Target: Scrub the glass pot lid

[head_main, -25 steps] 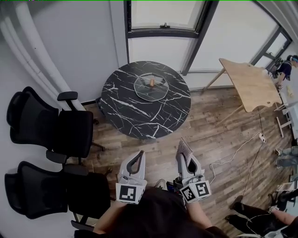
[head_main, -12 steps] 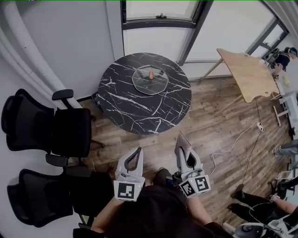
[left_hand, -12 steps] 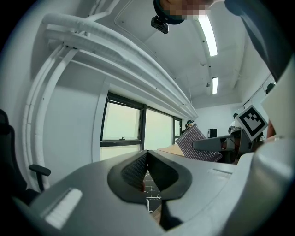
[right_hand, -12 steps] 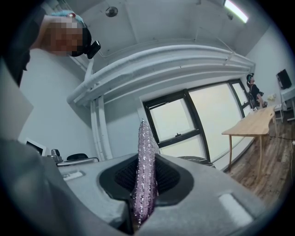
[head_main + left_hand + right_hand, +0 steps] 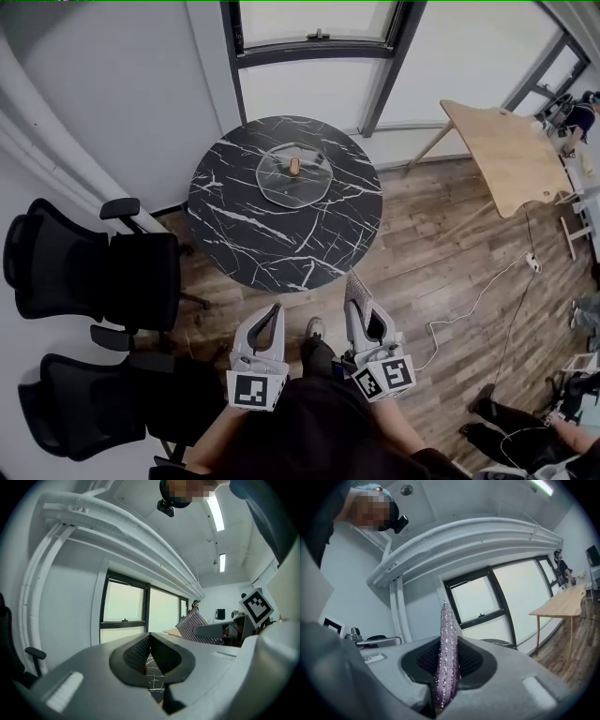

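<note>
The glass pot lid (image 5: pixel 309 183) lies on the far half of the round desk (image 5: pixel 281 246), loose on smooth marble. Well short of the desk's near edge, the left hand-held gripper (image 5: pixel 274 317) is pressed together on nothing, and the right hand-held gripper (image 5: pixel 360 311) is clamped on a purple scrub pad (image 5: pixel 448 648). Scrubbing with the lid unbraced would probably skate it toward the desk's far edge. The thin pad, pinched edge-on, may also fold or slip out.

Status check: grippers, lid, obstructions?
Left gripper shut, empty. Right gripper shut on purple scouring cloth. Glass pot lid flat on marble table, untouched, both grippers short of it. No obstruction seen.
</note>
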`<act>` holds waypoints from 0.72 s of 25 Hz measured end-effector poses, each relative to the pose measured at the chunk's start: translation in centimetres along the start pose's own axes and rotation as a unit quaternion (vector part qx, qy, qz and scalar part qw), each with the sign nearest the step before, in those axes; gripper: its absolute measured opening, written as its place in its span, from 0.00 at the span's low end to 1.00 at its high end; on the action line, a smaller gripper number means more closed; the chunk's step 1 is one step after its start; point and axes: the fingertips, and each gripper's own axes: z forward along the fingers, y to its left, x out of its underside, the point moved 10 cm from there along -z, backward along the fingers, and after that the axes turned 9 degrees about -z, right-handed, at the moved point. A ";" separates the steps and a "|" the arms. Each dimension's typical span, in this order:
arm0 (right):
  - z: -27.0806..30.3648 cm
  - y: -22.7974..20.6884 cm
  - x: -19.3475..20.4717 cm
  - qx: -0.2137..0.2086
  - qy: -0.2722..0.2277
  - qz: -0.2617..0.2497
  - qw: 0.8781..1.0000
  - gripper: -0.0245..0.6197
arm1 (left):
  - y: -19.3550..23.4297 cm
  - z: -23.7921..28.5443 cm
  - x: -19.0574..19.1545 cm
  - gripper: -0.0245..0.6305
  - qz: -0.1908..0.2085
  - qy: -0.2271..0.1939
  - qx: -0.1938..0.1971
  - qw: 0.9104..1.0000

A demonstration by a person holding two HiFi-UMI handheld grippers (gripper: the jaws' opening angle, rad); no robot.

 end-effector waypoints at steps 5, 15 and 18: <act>2.6 -5.1 -0.8 -0.035 0.005 0.000 0.999 0.15 | -1.9 5.4 -0.6 0.04 -0.005 -0.013 -0.014 1.000; 10.1 -10.5 -2.5 -0.096 -0.004 -0.012 0.995 0.15 | -2.0 11.7 -1.8 0.04 0.005 -0.010 -0.047 0.999; 12.4 -11.1 -2.1 -0.094 0.002 -0.010 0.995 0.15 | -0.5 13.3 -1.7 0.04 -0.005 -0.010 -0.056 0.998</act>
